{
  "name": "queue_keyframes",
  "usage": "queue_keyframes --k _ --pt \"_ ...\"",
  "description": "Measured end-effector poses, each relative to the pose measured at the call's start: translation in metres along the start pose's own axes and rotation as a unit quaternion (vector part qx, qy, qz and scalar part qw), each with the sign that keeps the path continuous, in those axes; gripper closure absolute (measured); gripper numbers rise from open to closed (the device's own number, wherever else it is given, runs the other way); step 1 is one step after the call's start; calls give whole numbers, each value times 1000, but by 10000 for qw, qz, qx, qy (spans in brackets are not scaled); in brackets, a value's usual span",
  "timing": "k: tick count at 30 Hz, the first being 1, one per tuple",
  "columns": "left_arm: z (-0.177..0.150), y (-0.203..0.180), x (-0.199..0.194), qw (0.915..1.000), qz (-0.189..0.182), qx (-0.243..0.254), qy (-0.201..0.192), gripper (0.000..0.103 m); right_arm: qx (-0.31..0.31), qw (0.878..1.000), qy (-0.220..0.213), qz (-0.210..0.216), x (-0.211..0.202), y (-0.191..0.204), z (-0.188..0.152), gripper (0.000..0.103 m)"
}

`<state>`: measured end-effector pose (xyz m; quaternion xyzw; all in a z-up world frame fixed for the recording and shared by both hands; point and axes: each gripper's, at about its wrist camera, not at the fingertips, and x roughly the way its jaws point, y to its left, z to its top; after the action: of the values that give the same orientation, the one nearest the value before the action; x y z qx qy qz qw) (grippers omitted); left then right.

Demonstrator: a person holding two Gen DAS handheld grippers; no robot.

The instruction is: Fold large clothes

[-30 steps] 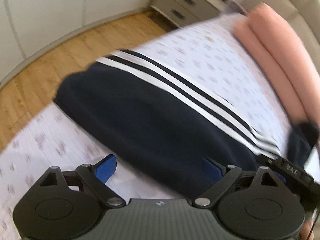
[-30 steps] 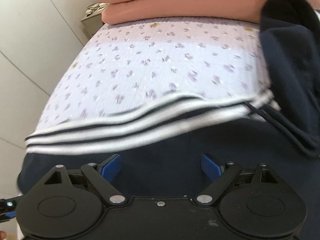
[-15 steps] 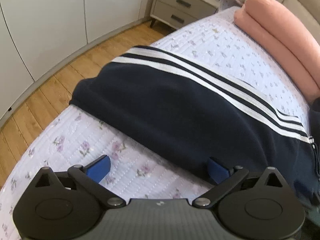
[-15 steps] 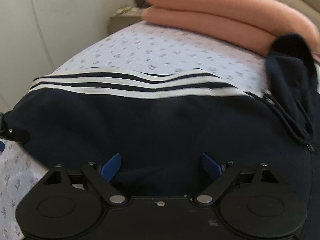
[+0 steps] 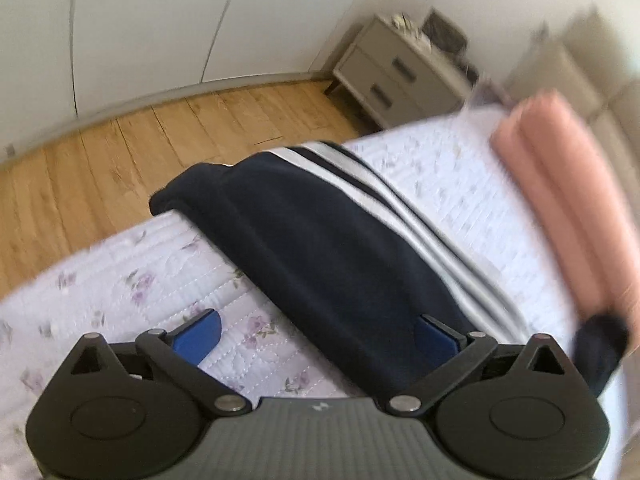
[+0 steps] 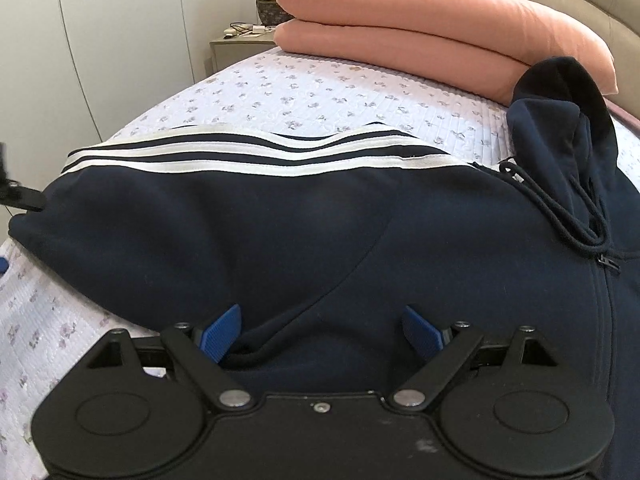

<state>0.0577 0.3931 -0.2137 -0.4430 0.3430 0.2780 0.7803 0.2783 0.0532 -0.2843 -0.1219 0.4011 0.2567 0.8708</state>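
Observation:
A navy zip hoodie (image 6: 280, 232) with white stripes along one sleeve lies on the flowered bed cover (image 6: 320, 96); it also shows in the left wrist view (image 5: 320, 248). Its hood (image 6: 560, 128) stands up at the right, with the drawstring hanging beside the zip. My left gripper (image 5: 316, 334) is open and empty over the near edge of the hoodie, one finger over the cover, the other over the cloth. My right gripper (image 6: 322, 330) is open and empty, low over the hoodie's front near a seam.
Two folded salmon blankets (image 6: 440, 32) lie stacked at the head of the bed, also in the left wrist view (image 5: 568, 208). A grey nightstand (image 5: 396, 72) stands beyond the bed's corner on a wooden floor (image 5: 120, 160). White wardrobe doors (image 5: 140, 20) line the wall.
Both grippers have pulled back and risen from the hoodie, staying open. The left view has swung up towards the wall and nightstand. The hoodie lies as it did.

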Motion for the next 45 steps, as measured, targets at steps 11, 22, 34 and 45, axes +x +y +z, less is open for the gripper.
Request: queue_keyframes --k 11,22,34,45 --pt "25 39 21 9924 -811 -577 -723 32 239 9971 -701 184 -7 -8 -22 0" --pt "42 36 44 9853 -557 -1020 -1249 95 -104 9980 -558 -261 -15 9 -26 0" --pt "39 -105 -57 9420 -1485 1310 -2708 95 -161 9995 108 262 -44 -6 -39 0" --pt "-97 -297 -108 8331 -3043 3724 -2733 95 1712 9843 -426 -23 -167 -172 -60 0"
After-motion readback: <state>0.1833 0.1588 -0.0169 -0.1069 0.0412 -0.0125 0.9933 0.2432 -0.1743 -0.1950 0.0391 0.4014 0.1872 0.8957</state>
